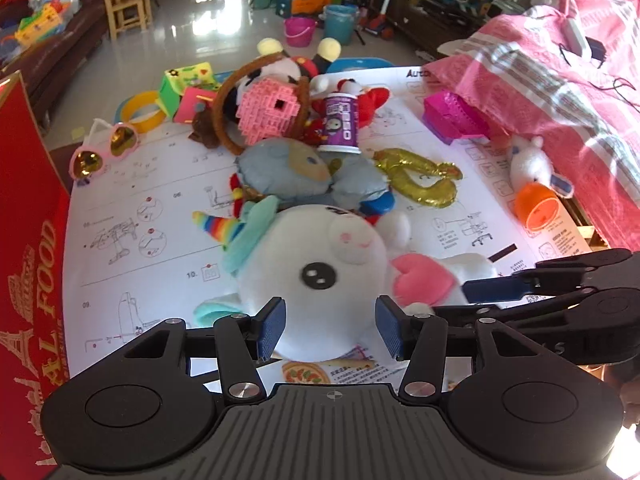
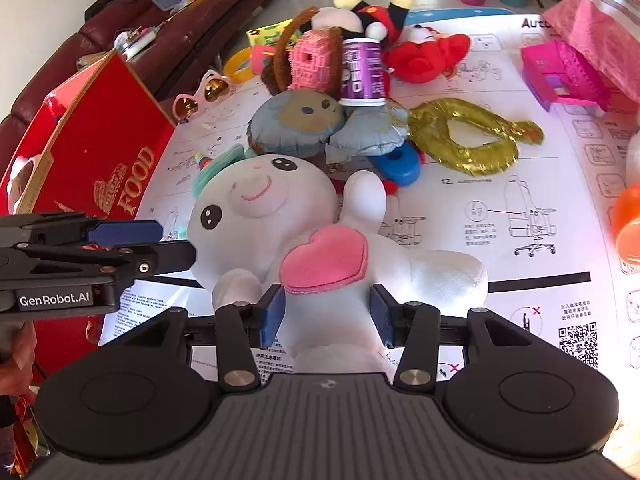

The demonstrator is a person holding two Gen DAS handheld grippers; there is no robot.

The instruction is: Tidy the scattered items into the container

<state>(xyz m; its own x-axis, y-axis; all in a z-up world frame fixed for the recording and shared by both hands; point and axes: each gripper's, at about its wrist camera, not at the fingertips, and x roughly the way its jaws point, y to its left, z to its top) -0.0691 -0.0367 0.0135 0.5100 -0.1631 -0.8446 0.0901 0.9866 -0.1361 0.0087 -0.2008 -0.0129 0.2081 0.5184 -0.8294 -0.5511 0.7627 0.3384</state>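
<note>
A white plush unicorn [image 1: 320, 264] with a rainbow horn and a pink heart lies on a printed paper sheet [image 1: 160, 216]. My left gripper [image 1: 330, 330] holds its head between both blue pads. My right gripper [image 2: 328, 316] holds its body [image 2: 352, 280] just below the pink heart. A red box marked FOOD [image 2: 100, 160] stands open at the left; it also shows in the left wrist view [image 1: 32, 240]. Behind the unicorn lie a blue foil balloon [image 2: 304, 124], a gold foil balloon [image 2: 468, 136], a purple can [image 2: 362, 72] and a red plush [image 2: 428, 56].
Pink sunglasses [image 1: 106, 146], a yellow ring [image 1: 142, 110], a pink block toy [image 1: 268, 110] and a brown hoop lie at the sheet's far side. A magenta toy box [image 2: 564, 76], an orange-capped bottle [image 1: 548, 216] and a pink blanket [image 1: 560, 64] sit at the right.
</note>
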